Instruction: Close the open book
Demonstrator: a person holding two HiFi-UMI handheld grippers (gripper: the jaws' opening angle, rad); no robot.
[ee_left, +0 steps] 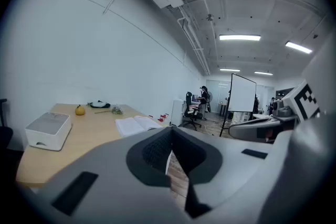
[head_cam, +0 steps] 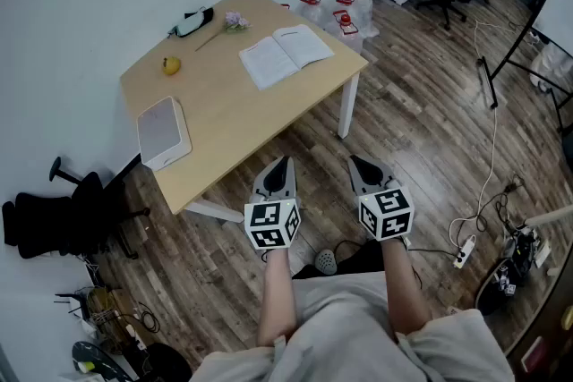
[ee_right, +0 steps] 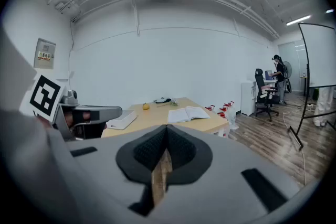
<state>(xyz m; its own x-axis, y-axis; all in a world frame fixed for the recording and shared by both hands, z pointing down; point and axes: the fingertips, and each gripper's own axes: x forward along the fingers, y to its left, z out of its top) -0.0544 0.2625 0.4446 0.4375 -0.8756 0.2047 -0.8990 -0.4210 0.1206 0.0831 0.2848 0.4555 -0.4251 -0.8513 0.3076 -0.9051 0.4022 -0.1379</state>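
Task not started. The book point(head_cam: 286, 55) lies open on the table point(head_cam: 224, 116), upper centre of the head view, pages up. Left gripper point(head_cam: 279, 173) and right gripper point(head_cam: 365, 167), lower centre, are clenched and empty, well short of the table. Approach and closing remain.

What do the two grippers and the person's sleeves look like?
Both the left gripper and right gripper are grey, tapering shells with dark textured pads. Each carries a white cube with black square markers. The person wears a light-coloured top; forearms are uncovered.
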